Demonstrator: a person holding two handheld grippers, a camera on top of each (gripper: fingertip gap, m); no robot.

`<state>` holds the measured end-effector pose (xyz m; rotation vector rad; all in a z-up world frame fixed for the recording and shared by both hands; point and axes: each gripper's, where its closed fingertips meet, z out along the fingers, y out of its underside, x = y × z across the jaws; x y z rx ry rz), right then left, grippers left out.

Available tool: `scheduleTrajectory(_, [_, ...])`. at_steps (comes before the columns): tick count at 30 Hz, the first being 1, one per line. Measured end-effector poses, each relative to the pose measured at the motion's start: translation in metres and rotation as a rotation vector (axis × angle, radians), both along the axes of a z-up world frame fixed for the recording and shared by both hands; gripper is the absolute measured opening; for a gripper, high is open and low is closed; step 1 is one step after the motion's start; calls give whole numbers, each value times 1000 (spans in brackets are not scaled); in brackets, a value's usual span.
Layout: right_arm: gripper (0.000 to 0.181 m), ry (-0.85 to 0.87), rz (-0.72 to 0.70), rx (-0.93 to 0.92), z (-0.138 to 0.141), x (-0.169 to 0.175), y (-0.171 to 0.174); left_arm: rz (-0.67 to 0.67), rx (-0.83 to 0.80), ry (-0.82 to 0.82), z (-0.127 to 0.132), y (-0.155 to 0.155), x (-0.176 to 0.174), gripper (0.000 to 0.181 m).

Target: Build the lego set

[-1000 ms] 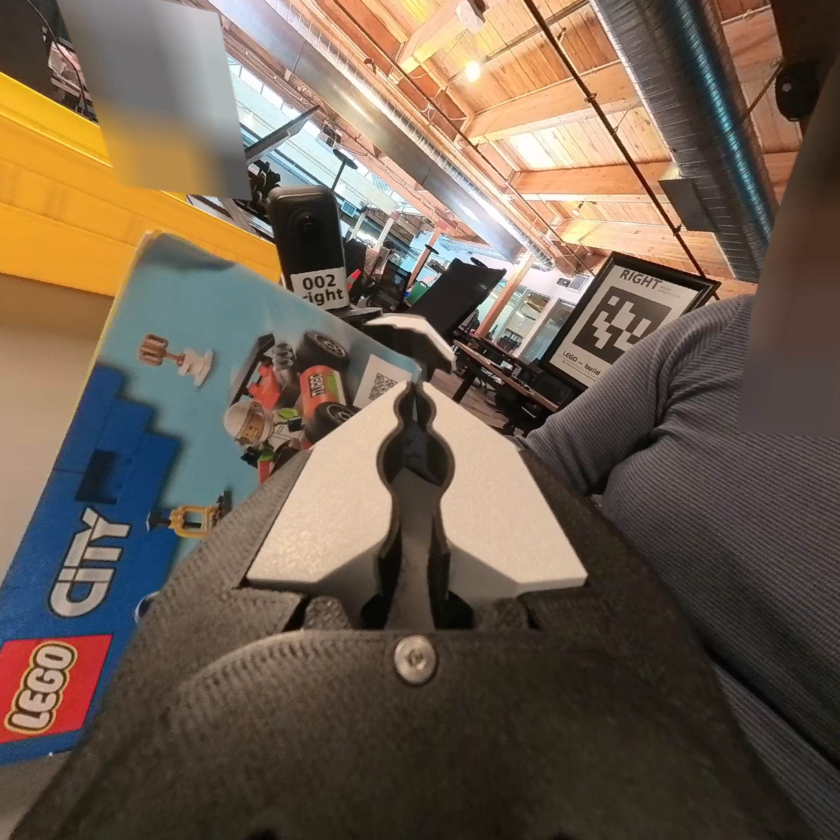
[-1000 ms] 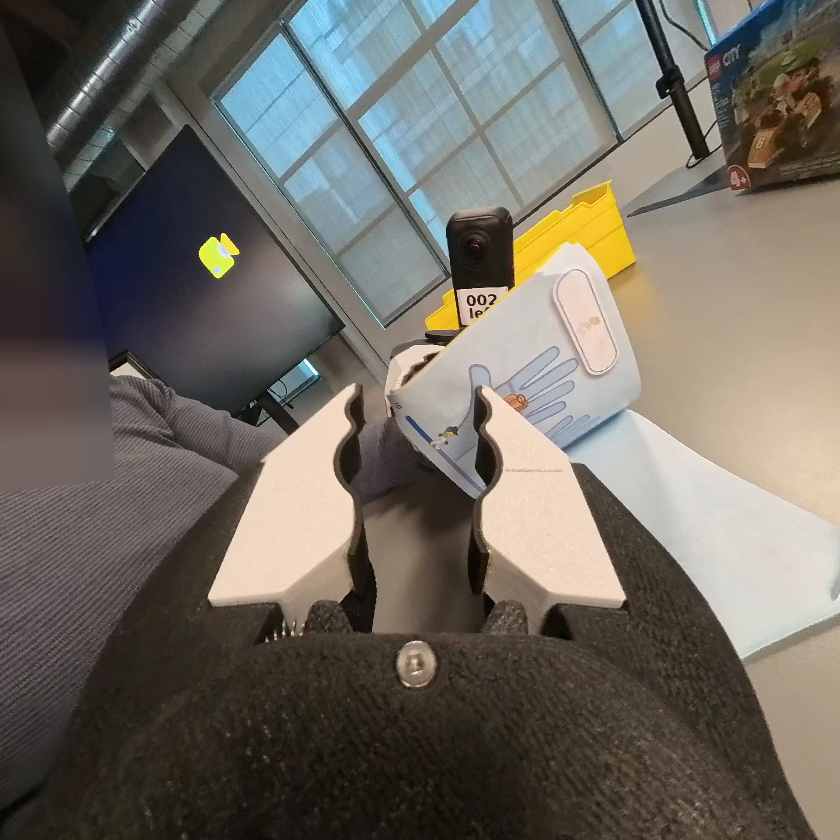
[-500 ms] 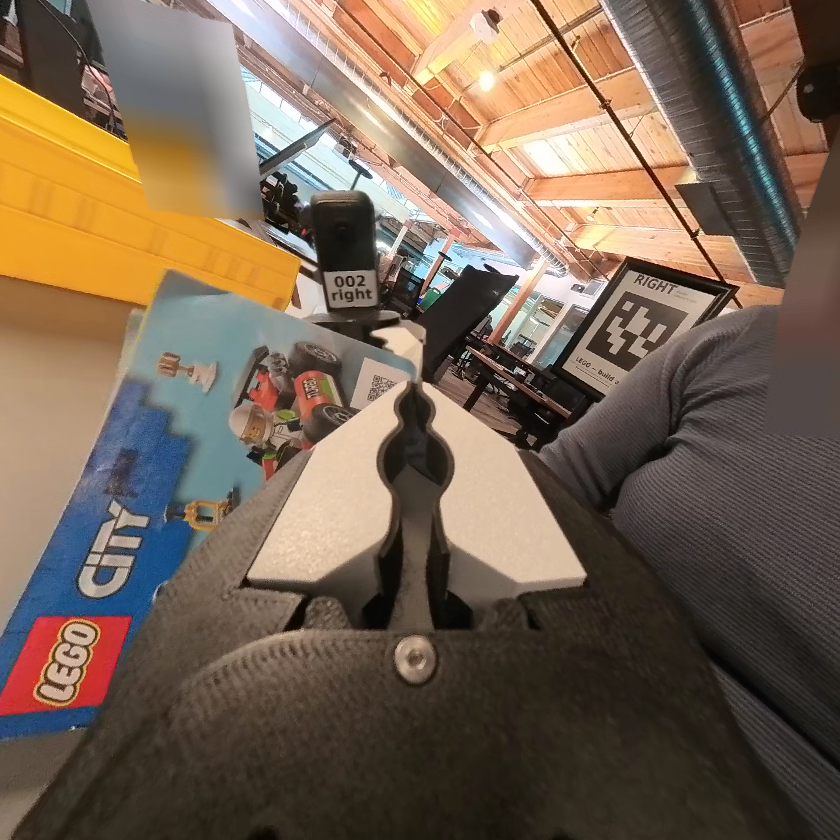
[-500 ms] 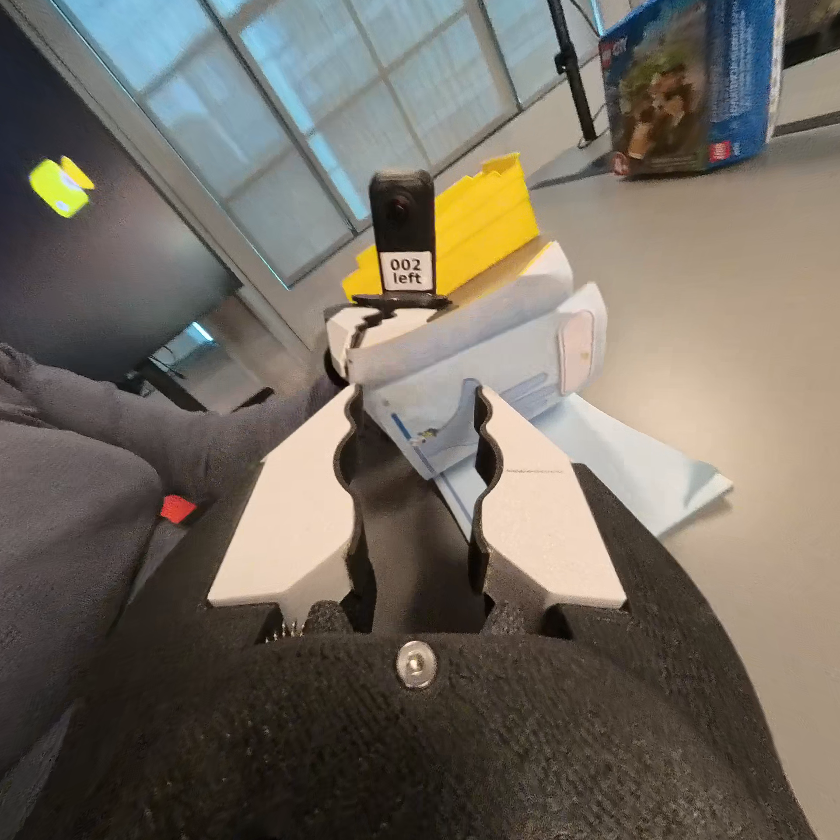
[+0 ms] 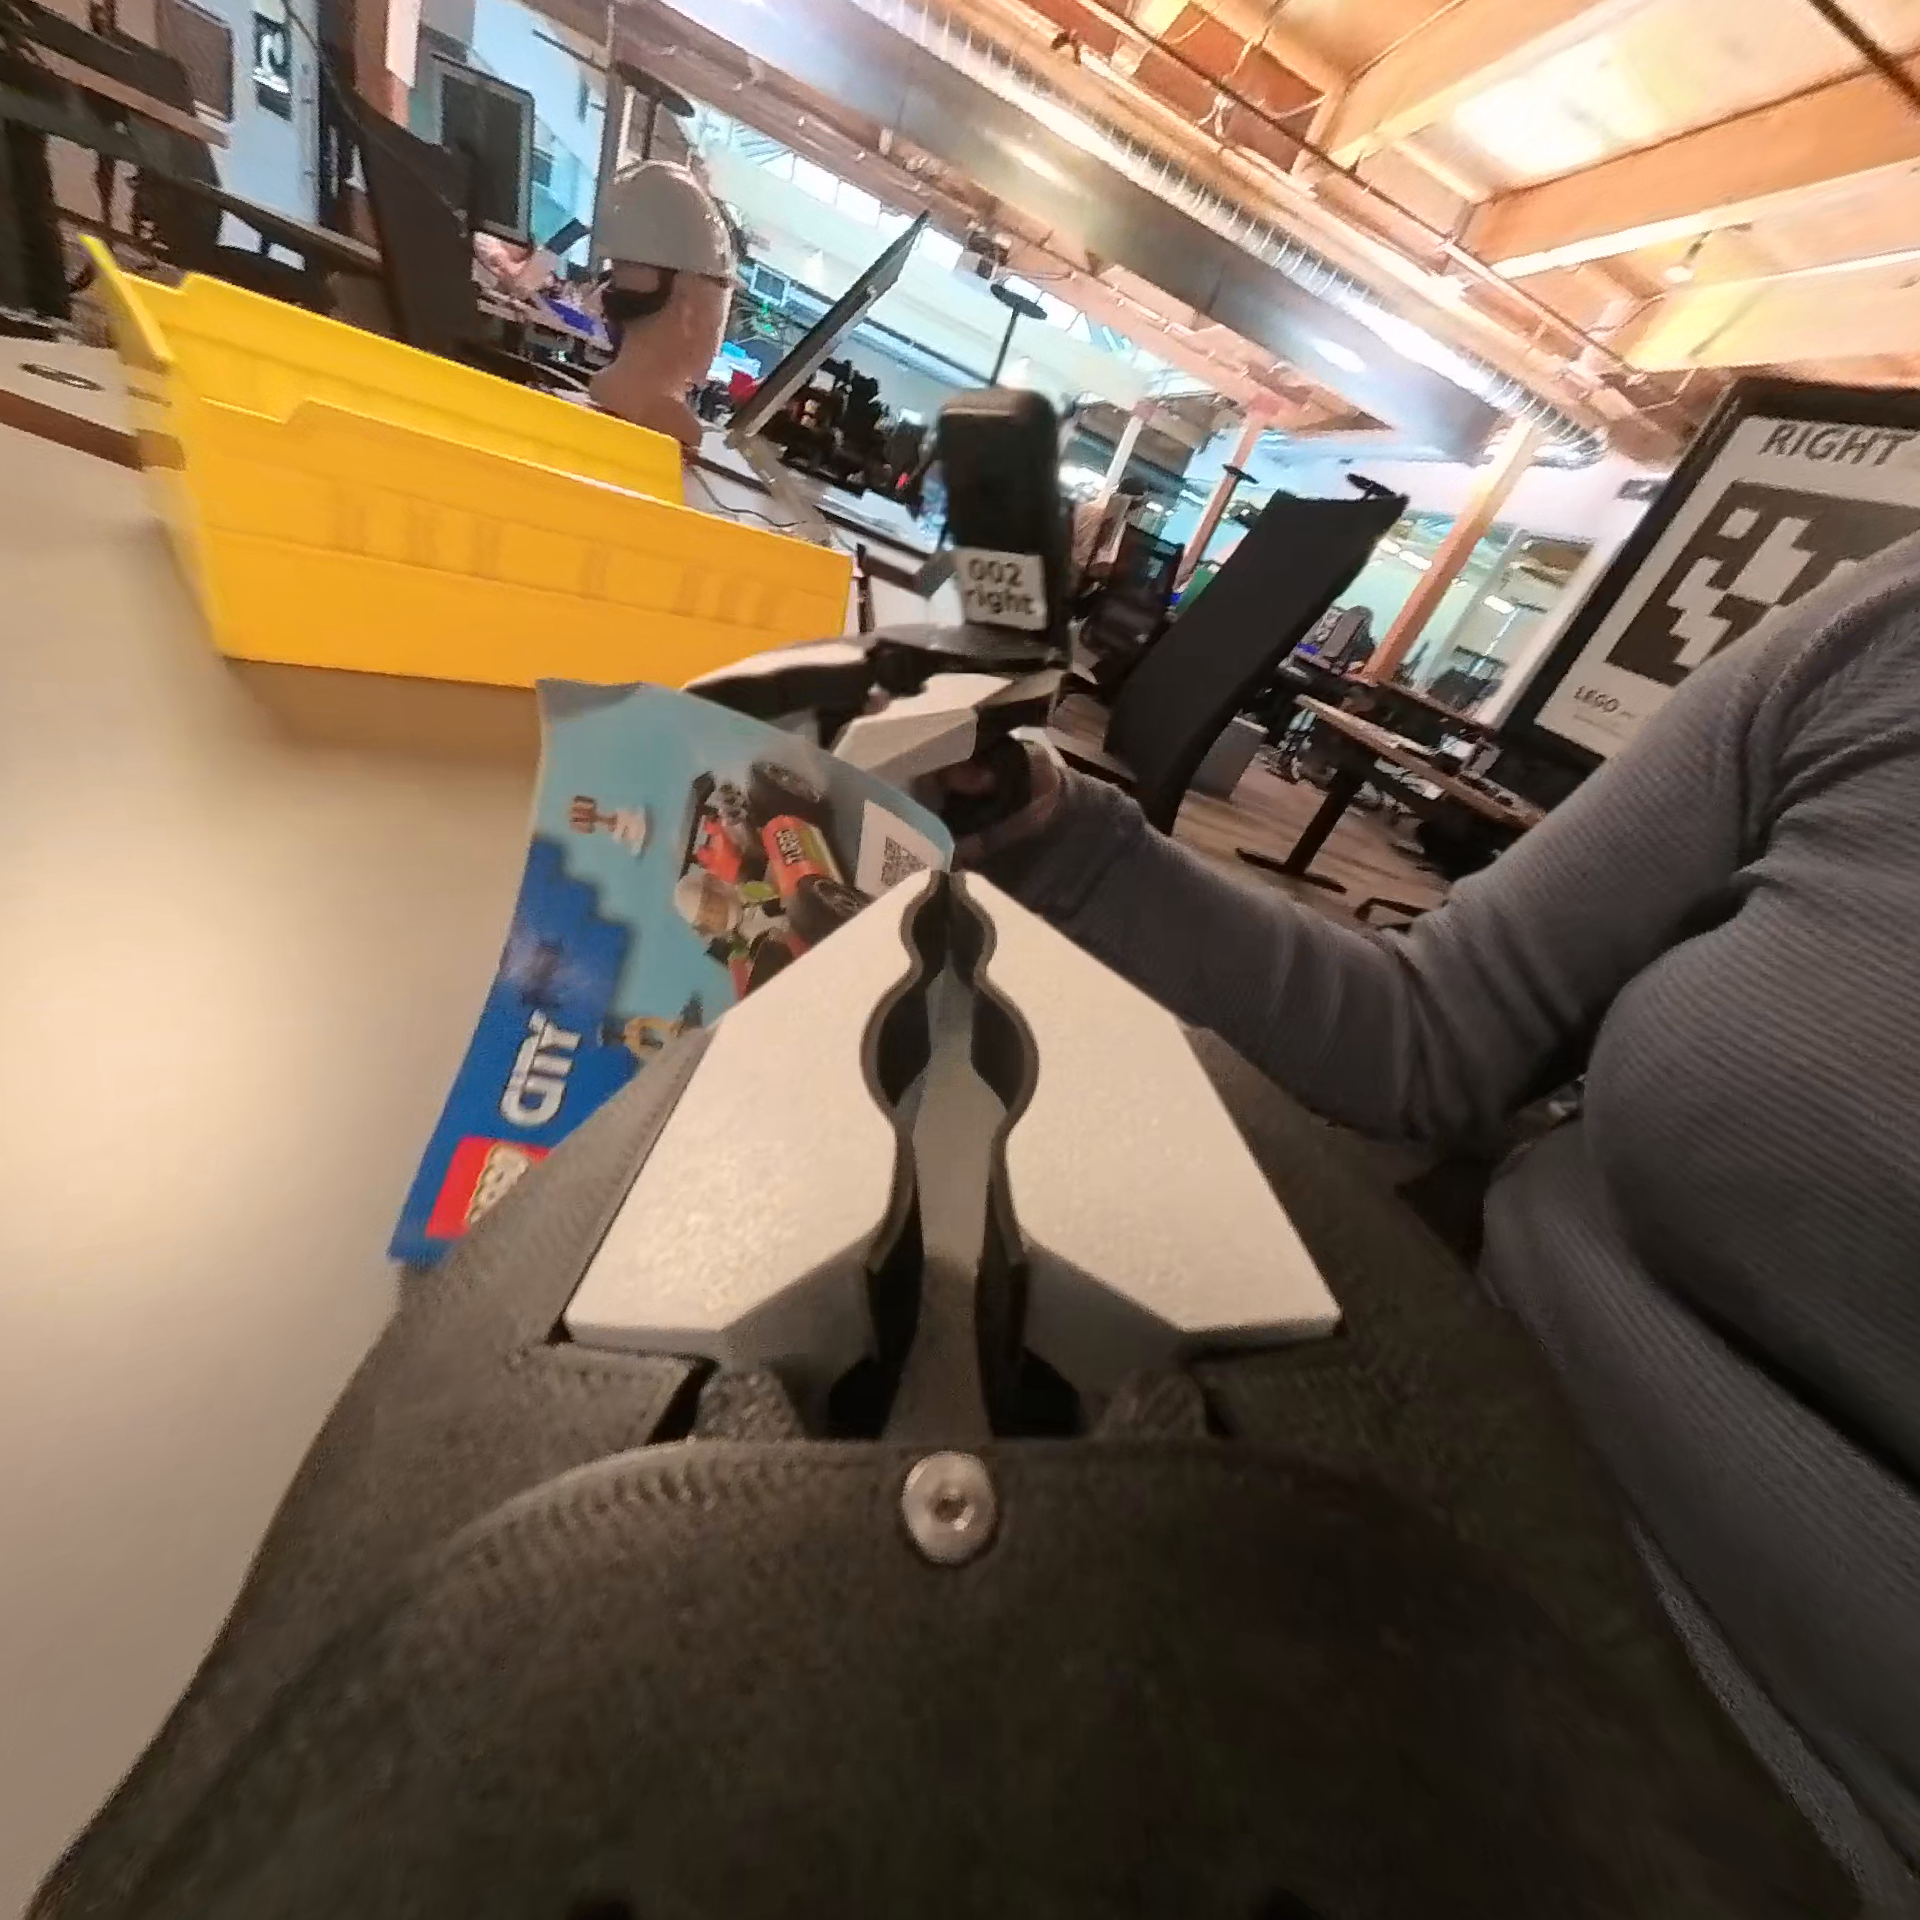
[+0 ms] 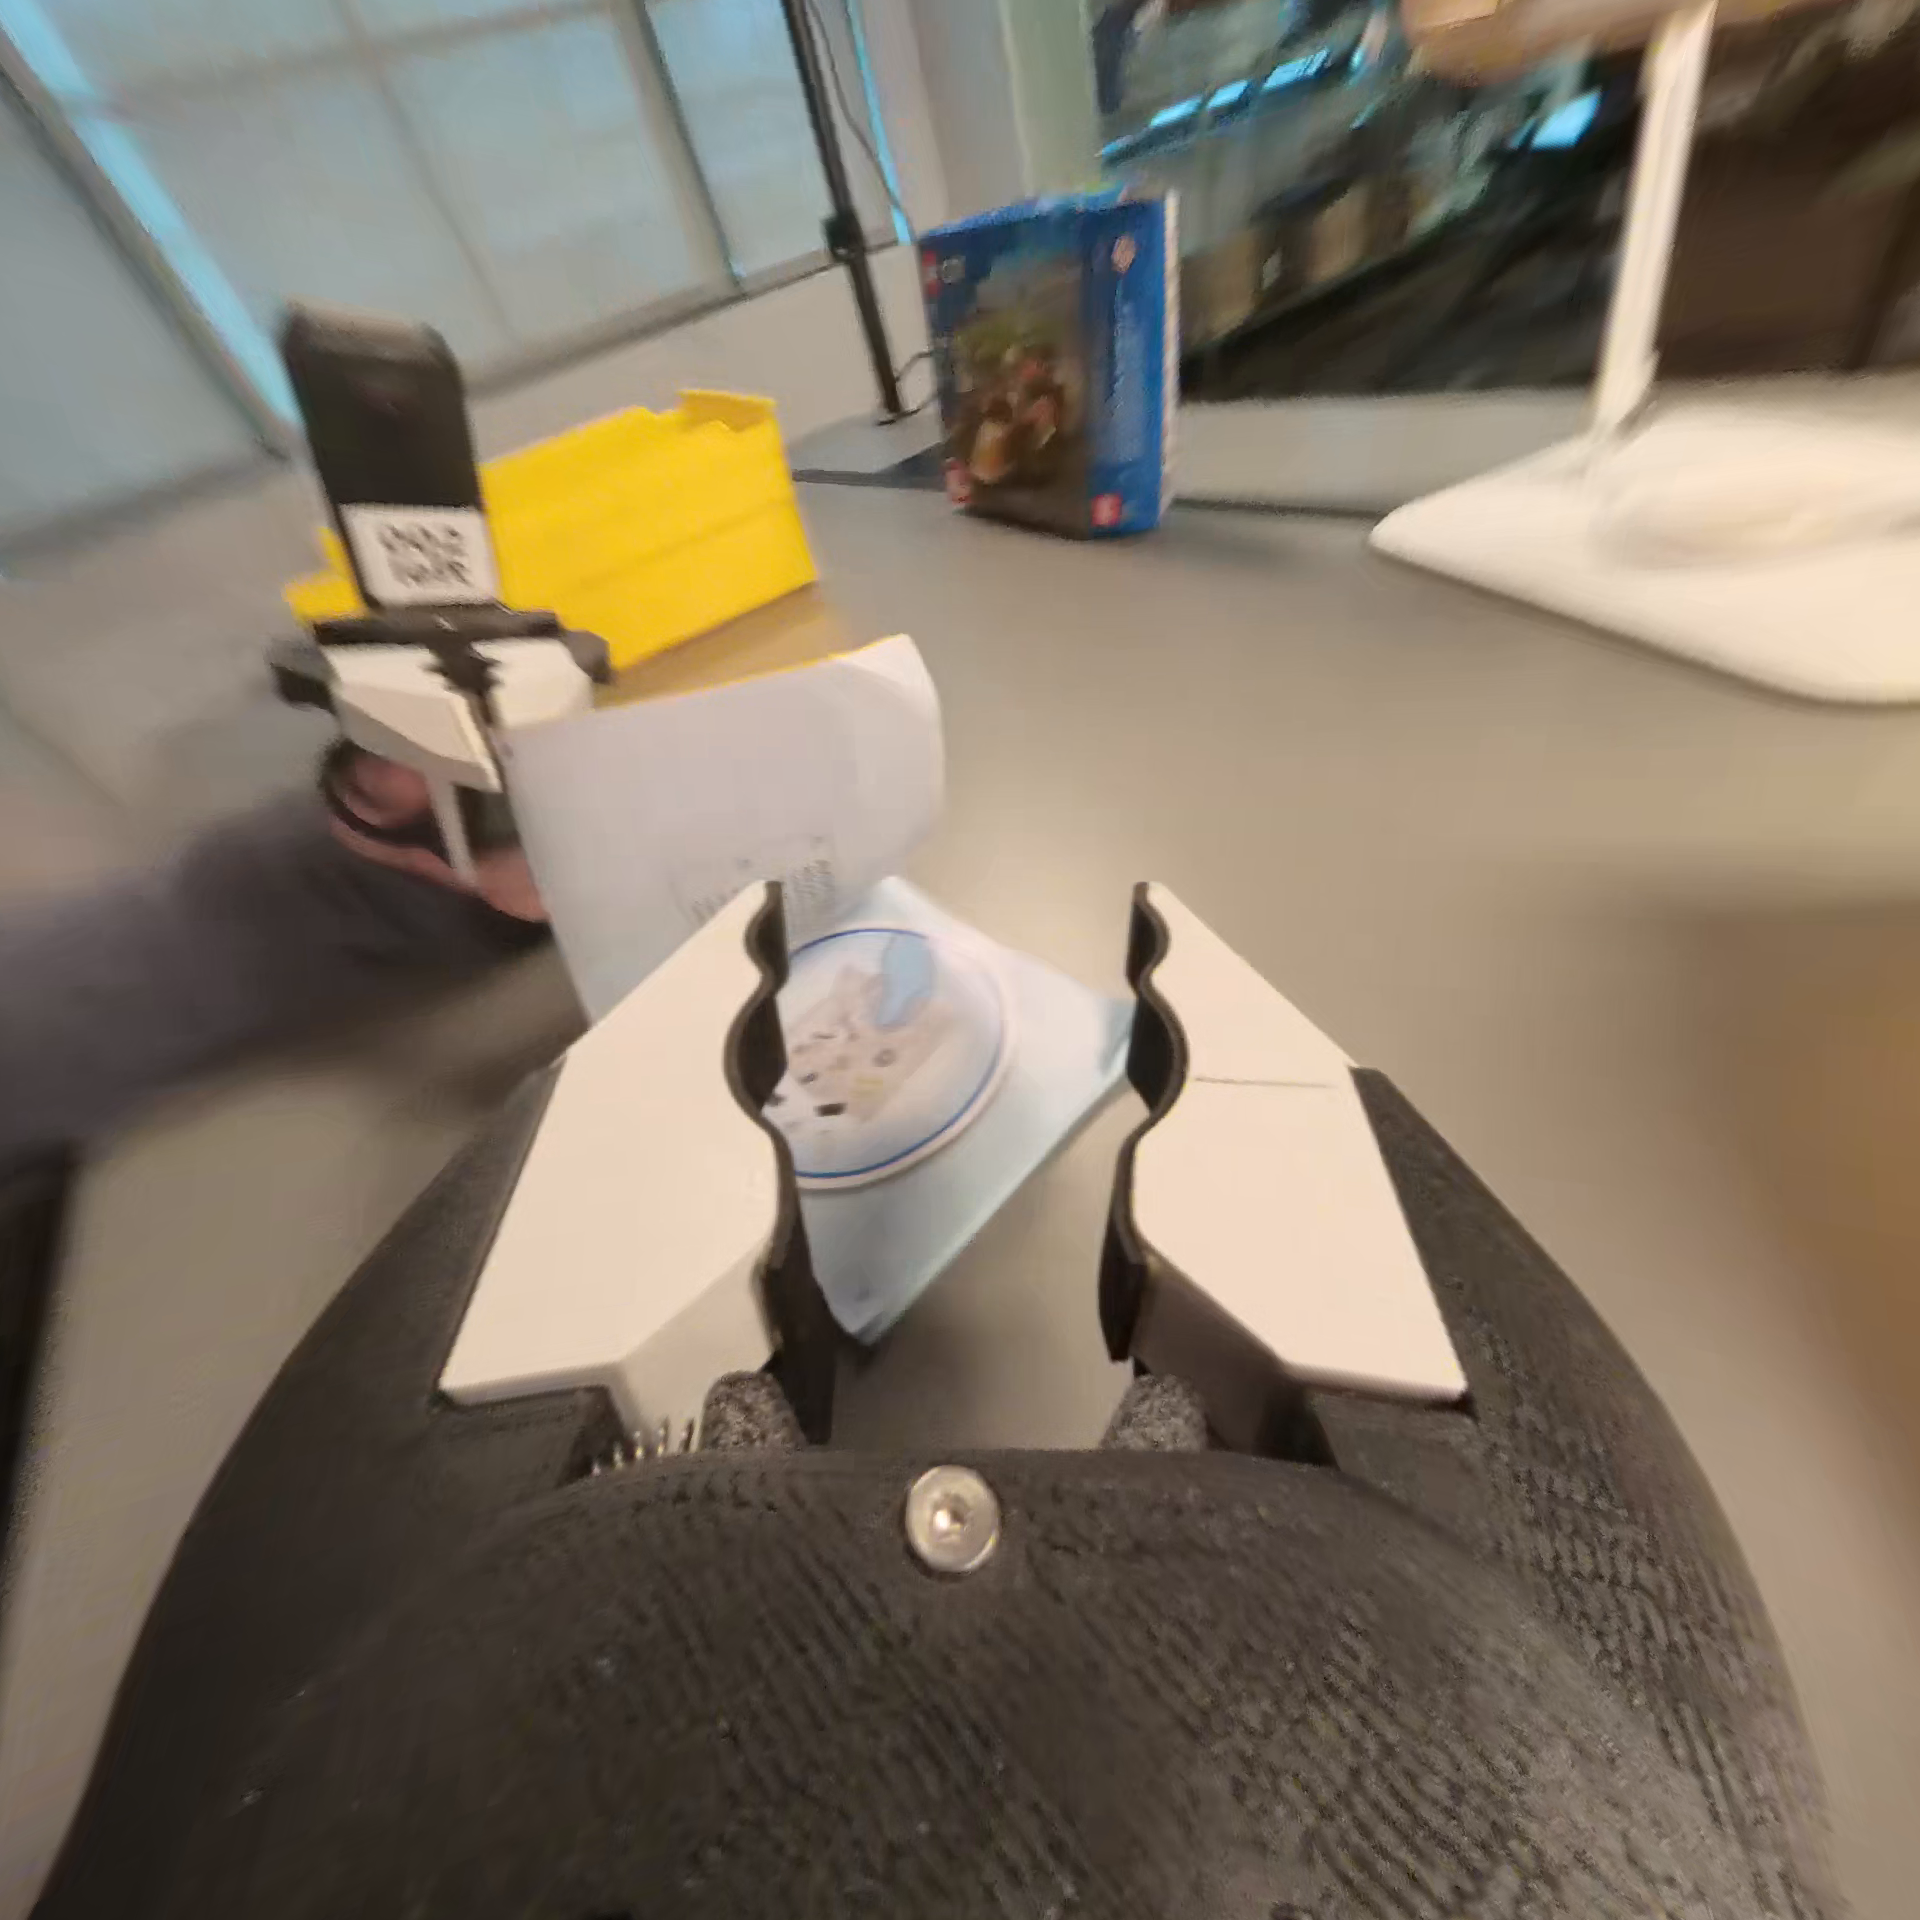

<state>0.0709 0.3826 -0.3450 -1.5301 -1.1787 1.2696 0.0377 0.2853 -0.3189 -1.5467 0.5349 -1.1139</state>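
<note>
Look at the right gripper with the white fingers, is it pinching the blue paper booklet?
No, the right gripper has its white fingers spread wide apart, with the blue paper booklet lying on the grey table beyond them, not pinched.

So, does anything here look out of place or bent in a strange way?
Yes. The instruction booklet is not flat: the left hand-held gripper is shut on its cover and holds it up, so the top corner curls while the other pages lie on the table. The right hand-held gripper is open and empty.

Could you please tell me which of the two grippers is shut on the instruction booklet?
The left gripper: its fingers pinch the blue paper instruction booklet, while the right gripper is open.
</note>
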Motion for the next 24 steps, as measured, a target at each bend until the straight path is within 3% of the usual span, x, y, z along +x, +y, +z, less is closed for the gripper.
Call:
scheduleTrajectory(5, [43,-83,161,11,-13,-8,-30,57,-19,64,-7,-14,-25,0])
scheduleTrajectory(11, [40,-228,272,165,-33,-34,-68,151,-30,106,-9,-58,-51,0])
scheduleTrajectory(14, [44,-327,332,200,-48,-50,-86,281,-83,139,-18,-80,-72,0])
scheduleTrajectory(19, [49,-377,371,174,-56,-71,-106,705,-70,326,-26,-100,-119,0])
scheduleTrajectory(24, [49,-427,362,135,-60,-87,-110,767,-16,429,-24,-119,-99,6])
